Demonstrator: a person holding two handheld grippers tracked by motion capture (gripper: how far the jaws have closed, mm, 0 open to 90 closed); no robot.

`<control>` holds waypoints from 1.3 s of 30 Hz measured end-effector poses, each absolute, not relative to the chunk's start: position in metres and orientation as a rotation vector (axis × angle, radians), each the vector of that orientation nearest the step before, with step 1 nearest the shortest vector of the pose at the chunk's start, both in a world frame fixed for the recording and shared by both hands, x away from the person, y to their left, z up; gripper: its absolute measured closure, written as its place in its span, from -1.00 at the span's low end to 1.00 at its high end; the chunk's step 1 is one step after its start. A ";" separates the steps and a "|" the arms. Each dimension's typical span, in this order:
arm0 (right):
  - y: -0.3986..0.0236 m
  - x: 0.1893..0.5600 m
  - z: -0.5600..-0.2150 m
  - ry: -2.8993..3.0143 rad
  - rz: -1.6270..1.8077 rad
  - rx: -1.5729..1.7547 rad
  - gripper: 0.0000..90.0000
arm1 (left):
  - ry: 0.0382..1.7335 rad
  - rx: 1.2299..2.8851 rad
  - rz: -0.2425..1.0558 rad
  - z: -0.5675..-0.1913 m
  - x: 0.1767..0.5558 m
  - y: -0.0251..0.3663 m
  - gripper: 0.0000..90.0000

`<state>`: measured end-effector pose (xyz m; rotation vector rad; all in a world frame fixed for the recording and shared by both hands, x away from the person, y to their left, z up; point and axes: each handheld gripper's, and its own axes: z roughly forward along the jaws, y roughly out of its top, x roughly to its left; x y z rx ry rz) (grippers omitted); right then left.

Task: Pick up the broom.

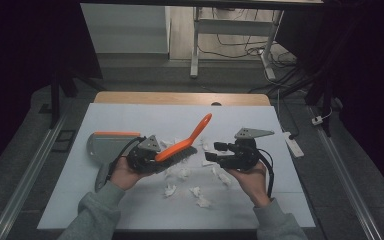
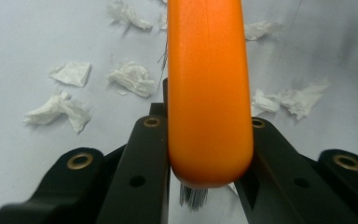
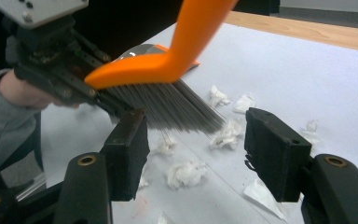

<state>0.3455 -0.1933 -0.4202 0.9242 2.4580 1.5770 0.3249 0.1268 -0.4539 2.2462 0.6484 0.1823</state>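
Now, step: sweeping not begun; brush raised over paper scraps.
Left gripper: clamped on brush.
Right gripper: jaws apart, empty.
Next: lower bristles, push scraps toward dustpan.

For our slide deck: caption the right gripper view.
Open right gripper faces an orange brush held over paper scraps.

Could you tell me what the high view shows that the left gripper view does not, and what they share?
High view alone: the grey metal dustpan with an orange handle lying left of the left tool, the open right tool, both hands, the wooden table edge and the floor cables beyond.

Left gripper view alone: the left tool's black jaws up close, clamped on either side of the brush's rounded orange end, with grey bristles peeking beneath.

Both: the orange-backed hand brush, the crumpled white paper scraps and the pale table mat.
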 end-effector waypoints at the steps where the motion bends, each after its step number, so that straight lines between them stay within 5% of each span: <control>1: -0.193 0.346 -0.420 2.458 1.577 0.924 -0.11 | 0.643 2.253 0.184 -0.453 0.324 0.128 0.78; 14: -0.198 0.324 -0.399 2.502 1.563 0.775 -0.11 | 0.532 2.428 0.144 -0.424 0.330 0.116 0.78; 39: -0.166 0.331 -0.409 2.690 1.092 0.579 -0.22 | 0.326 2.697 0.020 -0.434 0.342 0.056 0.77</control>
